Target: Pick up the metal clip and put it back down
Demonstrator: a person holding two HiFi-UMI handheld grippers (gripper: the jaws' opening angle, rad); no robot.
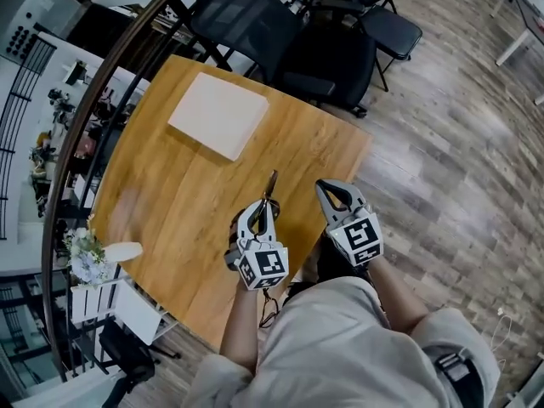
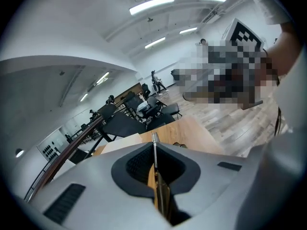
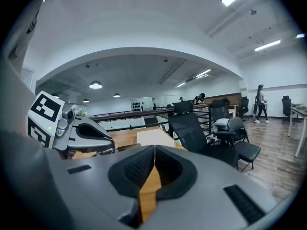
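A thin metal clip [image 1: 271,185] juts forward out of my left gripper [image 1: 266,207], which is shut on it above the wooden table [image 1: 170,202] near its front edge. In the left gripper view the clip [image 2: 155,140] stands on edge between the pressed pads and its tip pokes past them. To the right, my right gripper [image 1: 328,189] hangs at the table's corner, shut with nothing in it; its pads meet in the right gripper view [image 3: 154,148]. That view also shows the left gripper [image 3: 111,149] at the left.
A flat white board [image 1: 218,114] lies on the far part of the table. Black office chairs [image 1: 255,24] stand beyond the far edge. A vase of flowers [image 1: 87,258] and a curved railing [image 1: 81,134] are at the left. Wood floor [image 1: 459,160] lies to the right.
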